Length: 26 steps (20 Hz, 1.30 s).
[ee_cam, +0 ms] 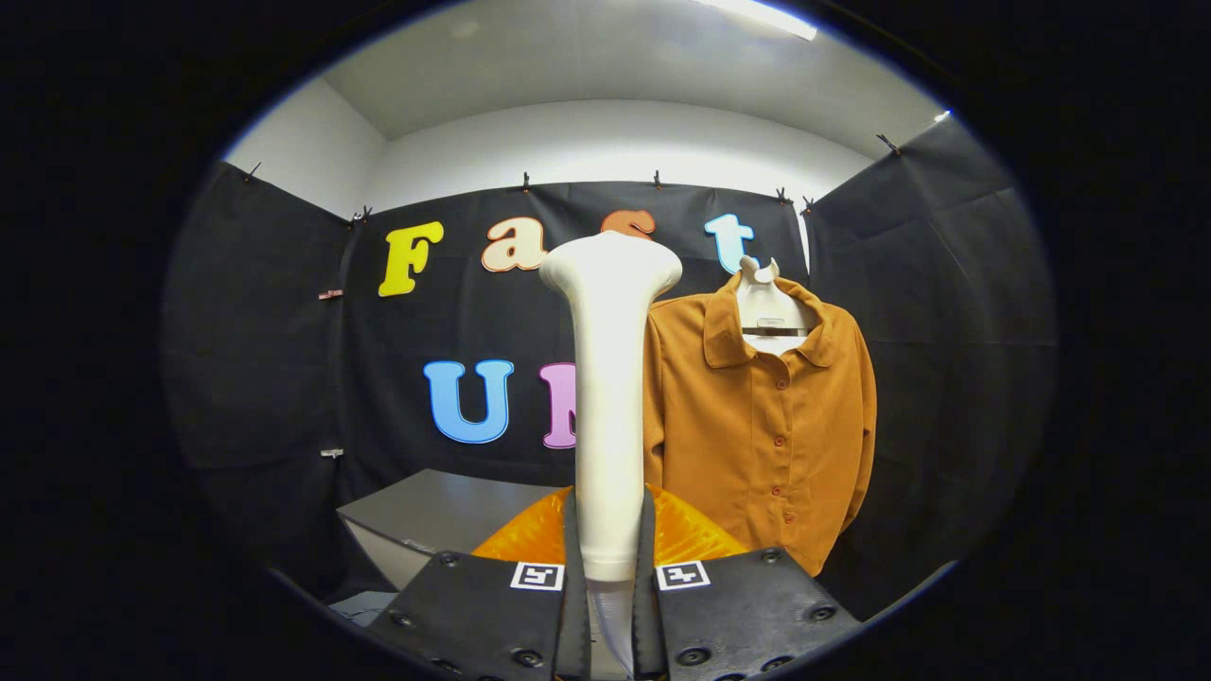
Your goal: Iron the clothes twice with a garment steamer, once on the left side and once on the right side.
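Observation:
A white garment steamer [606, 397] stands upright between my fingers, its flared head at the top and its handle clamped low down. My gripper [608, 558] is shut on that handle, both fingers pressing its sides. Beyond and to the right of the steamer hangs an orange-brown button shirt [766, 426] on a white hanger [768, 298], facing me, collar up. The steamer's head is level with the shirt's collar and just left of its shoulder, held some way in front of it. The shirt's left sleeve edge is hidden behind the steamer.
A grey table [435, 515] sits low to the left behind the fingers. An orange translucent object [686, 534] lies just beyond the fingers, below the shirt. Black cloth walls close the booth on three sides.

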Tool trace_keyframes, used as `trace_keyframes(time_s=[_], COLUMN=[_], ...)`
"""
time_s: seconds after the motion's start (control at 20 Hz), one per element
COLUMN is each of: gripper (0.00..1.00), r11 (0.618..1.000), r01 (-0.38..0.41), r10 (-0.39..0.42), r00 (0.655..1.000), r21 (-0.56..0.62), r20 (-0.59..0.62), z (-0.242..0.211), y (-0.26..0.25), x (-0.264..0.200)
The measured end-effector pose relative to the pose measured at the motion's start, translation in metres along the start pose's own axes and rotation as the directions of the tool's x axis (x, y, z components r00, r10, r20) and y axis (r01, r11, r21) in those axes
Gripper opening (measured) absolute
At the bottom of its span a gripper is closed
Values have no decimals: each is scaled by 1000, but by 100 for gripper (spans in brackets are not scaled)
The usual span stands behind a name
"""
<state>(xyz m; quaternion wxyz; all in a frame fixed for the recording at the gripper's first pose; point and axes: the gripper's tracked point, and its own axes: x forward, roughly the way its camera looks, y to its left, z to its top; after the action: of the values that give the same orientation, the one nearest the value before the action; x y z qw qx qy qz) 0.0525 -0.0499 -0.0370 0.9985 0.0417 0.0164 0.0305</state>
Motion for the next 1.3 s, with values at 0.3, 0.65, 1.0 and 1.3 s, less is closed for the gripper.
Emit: trace_keyframes(time_s=[0.3, 0.65, 1.0, 1.3], gripper=[21, 21, 21, 21], r11=[1000, 1000, 1000, 1000], r01=[-14, -14, -6, -9], r10=[14, 14, 6, 9], r00=[1000, 1000, 1000, 1000], r21=[25, 15, 14, 9], r20=[-6, -4, 0, -4], z=[3, 4, 7, 6], y=[16, 18, 14, 17], x=[2, 1, -1, -4])
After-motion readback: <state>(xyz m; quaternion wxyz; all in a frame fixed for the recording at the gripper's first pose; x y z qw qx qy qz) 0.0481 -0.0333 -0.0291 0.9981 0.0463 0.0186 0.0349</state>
